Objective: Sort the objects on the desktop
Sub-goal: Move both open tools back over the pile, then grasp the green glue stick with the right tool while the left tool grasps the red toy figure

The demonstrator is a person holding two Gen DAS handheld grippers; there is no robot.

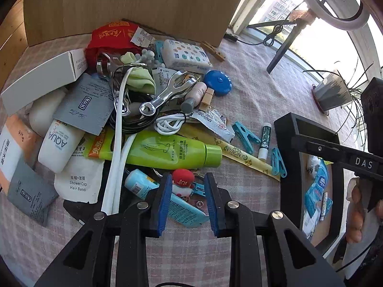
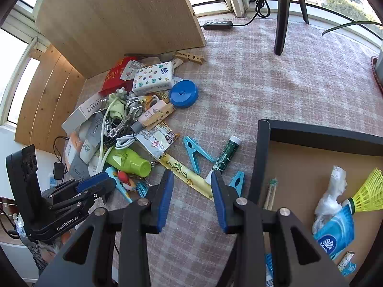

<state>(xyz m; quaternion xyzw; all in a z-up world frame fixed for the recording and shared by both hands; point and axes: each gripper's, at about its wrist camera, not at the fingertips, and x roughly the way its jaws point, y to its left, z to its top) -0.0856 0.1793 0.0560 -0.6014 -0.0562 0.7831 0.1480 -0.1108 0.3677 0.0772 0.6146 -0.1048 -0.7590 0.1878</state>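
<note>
pile [image 1: 134, 110]: mixed small items heaped on the checked cloth [image 2: 251, 83] before a wood board [image 2: 115, 19]. left gripper [image 1: 188, 198]: jaws parted, empty, over a red-capped figure [image 1: 183, 179] at the pile's near edge. right gripper [image 2: 192, 199]: jaws parted, empty, above bare cloth beside the tray [image 2: 263, 155].

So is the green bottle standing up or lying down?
Lying down. The green bottle rests on its side in the pile, cap pointing toward the yellow tea packet.
</note>
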